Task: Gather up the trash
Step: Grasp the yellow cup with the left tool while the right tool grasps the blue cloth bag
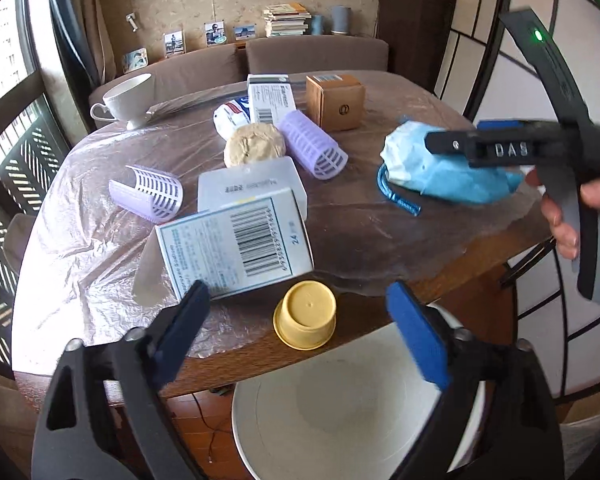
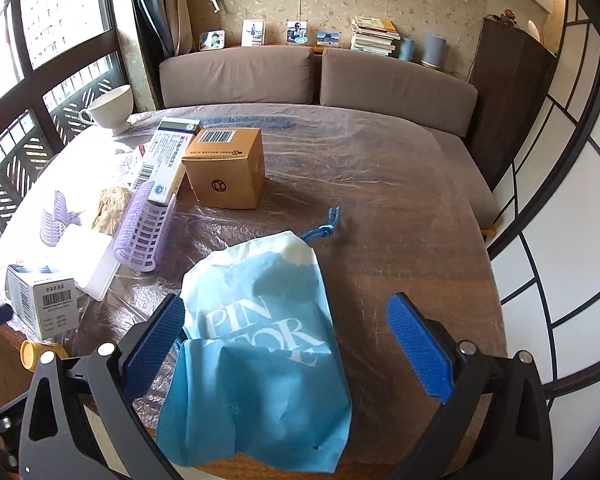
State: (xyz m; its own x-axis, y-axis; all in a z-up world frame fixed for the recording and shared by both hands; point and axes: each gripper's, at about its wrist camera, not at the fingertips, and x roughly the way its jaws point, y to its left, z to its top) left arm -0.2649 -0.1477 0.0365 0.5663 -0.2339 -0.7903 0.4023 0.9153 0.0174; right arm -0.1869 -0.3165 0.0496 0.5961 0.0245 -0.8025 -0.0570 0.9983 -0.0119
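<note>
Right now, right tool (image 2: 286, 346) wide open — blue bag (image 2: 260, 344) between its fingers, left tool (image 1: 300, 324) open above yellow cup (image 1: 306, 314).

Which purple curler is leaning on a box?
The purple curler beside the brown box leans on the white carton. The other curler lies alone.

Home living room — sofa (image 2: 316, 76), framed photos (image 2: 254, 33), stacked books (image 2: 374, 36)

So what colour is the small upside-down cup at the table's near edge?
Pale yellow cup; the left wrist view shows it best, just ahead of the open left hand-held gripper.
</note>
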